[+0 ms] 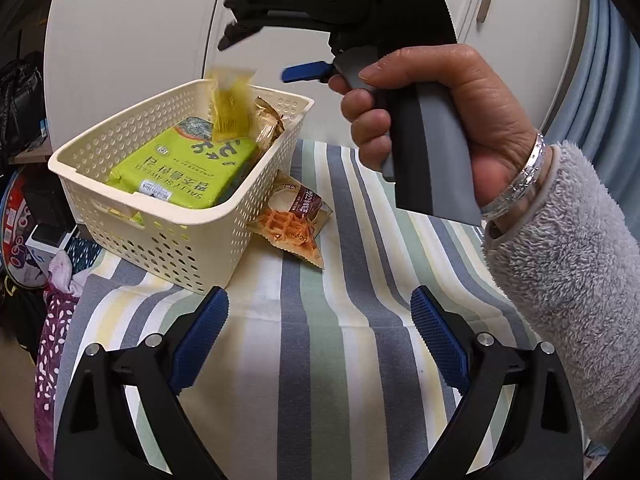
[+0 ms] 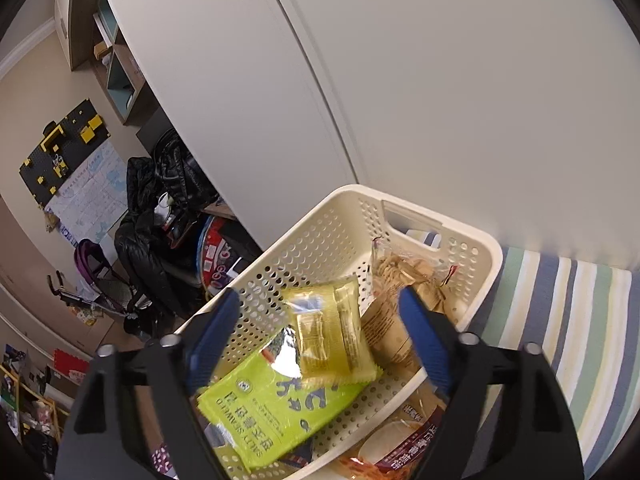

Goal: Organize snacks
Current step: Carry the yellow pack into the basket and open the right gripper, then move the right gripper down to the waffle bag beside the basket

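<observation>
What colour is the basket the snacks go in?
The basket is cream, with small round holes all over its walls. It shows best in the left wrist view.

Yellow packet point(image 1: 232, 106) is motion-blurred over the basket point(image 1: 160, 236), print unreadable. Green seaweed bag point(image 2: 268, 404) partly hidden behind right gripper's finger. Waffle snack point(image 2: 400, 454) cut off by bottom edge in right wrist view. Brown packet point(image 1: 269, 126) mostly covered by yellow one.

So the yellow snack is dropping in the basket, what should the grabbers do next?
Probably send the open right gripper down to the waffle packet. It is the only snack outside the basket, lying on the striped cloth against its wall. The yellow packet is already free, so that gripper holds nothing.
</observation>
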Demonstrator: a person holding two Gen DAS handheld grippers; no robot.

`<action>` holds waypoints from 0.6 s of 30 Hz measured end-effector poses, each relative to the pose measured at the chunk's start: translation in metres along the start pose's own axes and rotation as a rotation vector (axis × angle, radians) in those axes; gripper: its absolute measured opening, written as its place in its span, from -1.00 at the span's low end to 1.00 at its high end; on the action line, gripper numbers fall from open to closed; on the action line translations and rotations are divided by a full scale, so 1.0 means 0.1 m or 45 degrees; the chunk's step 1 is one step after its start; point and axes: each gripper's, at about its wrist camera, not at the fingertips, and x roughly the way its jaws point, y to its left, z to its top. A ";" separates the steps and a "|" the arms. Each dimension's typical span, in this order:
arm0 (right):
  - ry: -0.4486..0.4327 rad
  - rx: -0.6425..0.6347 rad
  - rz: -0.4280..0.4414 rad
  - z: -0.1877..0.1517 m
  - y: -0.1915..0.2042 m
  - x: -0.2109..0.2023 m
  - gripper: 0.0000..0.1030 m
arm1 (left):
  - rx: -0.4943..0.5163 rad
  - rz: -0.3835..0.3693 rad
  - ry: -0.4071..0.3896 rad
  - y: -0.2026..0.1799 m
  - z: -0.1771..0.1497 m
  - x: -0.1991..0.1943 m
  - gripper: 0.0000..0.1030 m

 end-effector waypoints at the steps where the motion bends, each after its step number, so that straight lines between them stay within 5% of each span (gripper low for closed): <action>1: 0.001 -0.008 -0.009 -0.01 -0.01 0.00 0.60 | -0.009 -0.012 0.000 0.02 0.00 0.00 0.82; 11: 0.075 0.077 -0.058 -0.54 -0.74 -0.21 0.71 | -0.052 -0.066 -0.018 0.08 0.00 -0.05 0.82; 18: 0.185 0.025 0.045 -0.78 -0.92 -0.07 0.80 | -0.037 -0.035 -0.021 0.06 0.00 -0.04 0.82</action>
